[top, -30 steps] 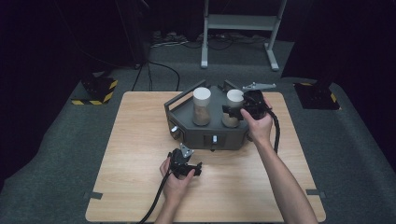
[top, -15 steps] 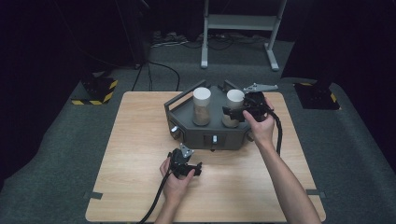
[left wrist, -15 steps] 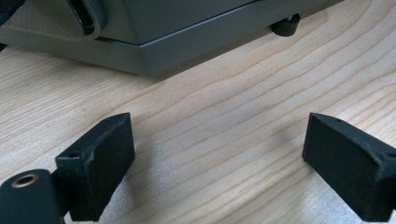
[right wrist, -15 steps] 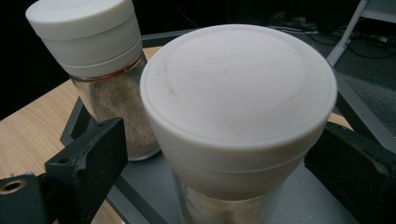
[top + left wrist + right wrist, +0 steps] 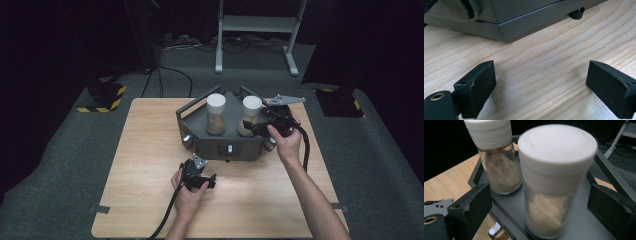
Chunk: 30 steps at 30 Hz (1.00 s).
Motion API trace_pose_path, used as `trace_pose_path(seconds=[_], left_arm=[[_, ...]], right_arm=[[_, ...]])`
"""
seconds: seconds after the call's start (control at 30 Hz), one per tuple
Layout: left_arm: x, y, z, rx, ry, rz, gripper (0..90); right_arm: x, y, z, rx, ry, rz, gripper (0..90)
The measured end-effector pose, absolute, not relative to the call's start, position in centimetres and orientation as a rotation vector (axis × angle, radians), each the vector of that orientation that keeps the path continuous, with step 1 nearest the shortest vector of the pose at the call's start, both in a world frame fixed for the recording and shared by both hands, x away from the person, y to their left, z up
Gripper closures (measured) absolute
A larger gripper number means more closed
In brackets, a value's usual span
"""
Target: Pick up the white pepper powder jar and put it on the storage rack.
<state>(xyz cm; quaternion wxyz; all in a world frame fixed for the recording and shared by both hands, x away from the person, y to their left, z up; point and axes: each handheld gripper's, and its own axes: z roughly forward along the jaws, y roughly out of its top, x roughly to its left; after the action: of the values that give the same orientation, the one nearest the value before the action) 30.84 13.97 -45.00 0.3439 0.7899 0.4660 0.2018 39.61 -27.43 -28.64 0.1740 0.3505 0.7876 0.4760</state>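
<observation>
A dark grey tray (image 5: pixel 200 131) with raised handles sits toward the far edge of the wooden bench (image 5: pixel 145 165), roughly midway between its left and right edges. Two glass jars with white lids stand upright in it, both holding a tan powder: the left jar (image 5: pixel 216 114) and the right jar (image 5: pixel 250 116). No label, brand or writing can be read on the jars or the tray.

The right hand-held gripper (image 5: pixel 256 126) is at the right jar, jaws spread wide with the jar between them and not touching it in the right gripper view (image 5: pixel 541 212). The left hand-held gripper (image 5: pixel 199 176) hovers low over bare bench near the tray's near side, jaws wide apart and empty (image 5: pixel 539 85).
</observation>
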Motion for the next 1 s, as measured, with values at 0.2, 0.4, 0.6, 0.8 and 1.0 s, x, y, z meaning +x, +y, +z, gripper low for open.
trace_pose_path(seconds=[0.2,0.4,0.6,0.8,1.0], left_arm=[[30.8,14.0,-45.0,2.052,1.211,0.524,9.4],[30.8,14.0,-45.0,2.052,1.211,0.524,9.3],[30.8,14.0,-45.0,2.052,1.211,0.524,9.3],[30.8,14.0,-45.0,2.052,1.211,0.525,9.3],[30.8,14.0,-45.0,2.052,1.211,0.525,9.4]], right_arm=[[38.8,-28.9,-29.1,0.998,2.228,1.363,6.1],[38.1,-29.8,-29.6,1.001,2.227,1.361,6.1],[37.6,-30.5,-30.2,1.010,2.227,1.353,6.1],[37.2,-31.1,-30.8,1.026,2.222,1.349,6.1],[36.9,-31.5,-31.3,1.043,2.220,1.345,6.2]])
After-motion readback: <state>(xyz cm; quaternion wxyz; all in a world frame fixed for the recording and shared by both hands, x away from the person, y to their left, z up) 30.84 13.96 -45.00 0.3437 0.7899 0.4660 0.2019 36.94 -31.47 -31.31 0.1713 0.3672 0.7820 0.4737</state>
